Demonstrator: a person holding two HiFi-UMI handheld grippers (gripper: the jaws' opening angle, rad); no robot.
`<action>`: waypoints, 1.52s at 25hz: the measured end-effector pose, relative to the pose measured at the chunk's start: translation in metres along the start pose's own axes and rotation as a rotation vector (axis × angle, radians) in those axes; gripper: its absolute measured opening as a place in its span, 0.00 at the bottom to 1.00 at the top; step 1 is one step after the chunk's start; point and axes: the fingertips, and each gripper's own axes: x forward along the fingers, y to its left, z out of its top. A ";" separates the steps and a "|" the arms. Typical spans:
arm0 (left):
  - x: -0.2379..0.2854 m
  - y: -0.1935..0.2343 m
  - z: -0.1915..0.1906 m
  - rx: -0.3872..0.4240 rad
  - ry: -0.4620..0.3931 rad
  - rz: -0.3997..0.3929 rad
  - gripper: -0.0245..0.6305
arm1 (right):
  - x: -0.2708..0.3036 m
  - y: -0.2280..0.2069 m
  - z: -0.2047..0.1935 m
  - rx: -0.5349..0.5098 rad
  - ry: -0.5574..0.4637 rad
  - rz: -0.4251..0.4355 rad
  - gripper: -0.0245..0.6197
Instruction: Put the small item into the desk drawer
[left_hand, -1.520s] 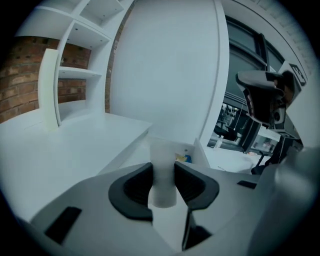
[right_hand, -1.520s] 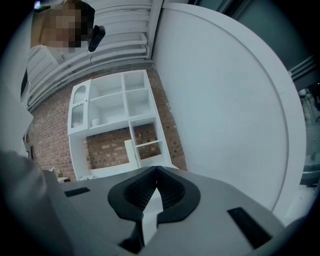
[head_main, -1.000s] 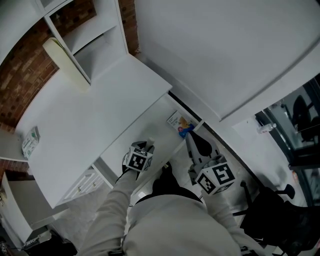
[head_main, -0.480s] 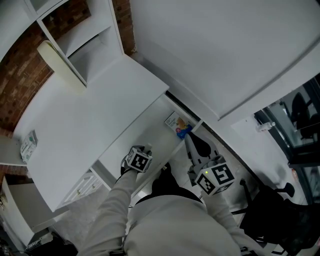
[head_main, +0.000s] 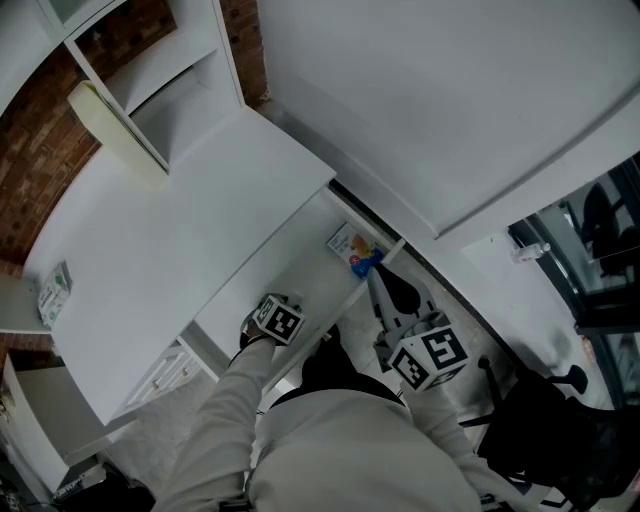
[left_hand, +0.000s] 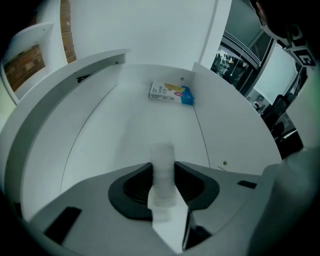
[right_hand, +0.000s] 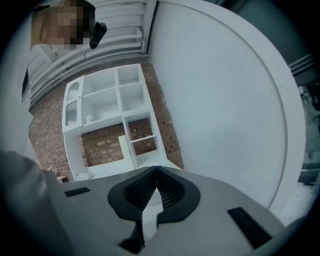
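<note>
Lowered since before: left gripper (left_hand: 162, 169) over open white desk drawer (left_hand: 120, 125), jaws clamped on small translucent white cylinder (left_hand: 162, 187); right gripper (right_hand: 156, 183) jaws touched, empty.

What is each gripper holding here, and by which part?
The left gripper pinches a small whitish item by its near part; the far end pokes out past the jaws. The right gripper is shut on nothing.

brick wall (head_main: 35, 195) w/ white shelving (head_main: 180, 100), black chair (head_main: 545, 430) at rt
</note>
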 end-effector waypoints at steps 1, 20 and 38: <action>0.002 0.000 0.000 0.008 0.007 0.000 0.26 | 0.000 -0.001 0.000 0.000 0.001 -0.001 0.08; -0.006 -0.004 0.013 -0.015 -0.031 0.014 0.37 | 0.006 -0.003 -0.002 0.013 0.010 0.040 0.08; -0.138 0.028 0.072 -0.102 -0.449 0.215 0.29 | 0.009 0.030 0.001 0.015 -0.006 0.126 0.08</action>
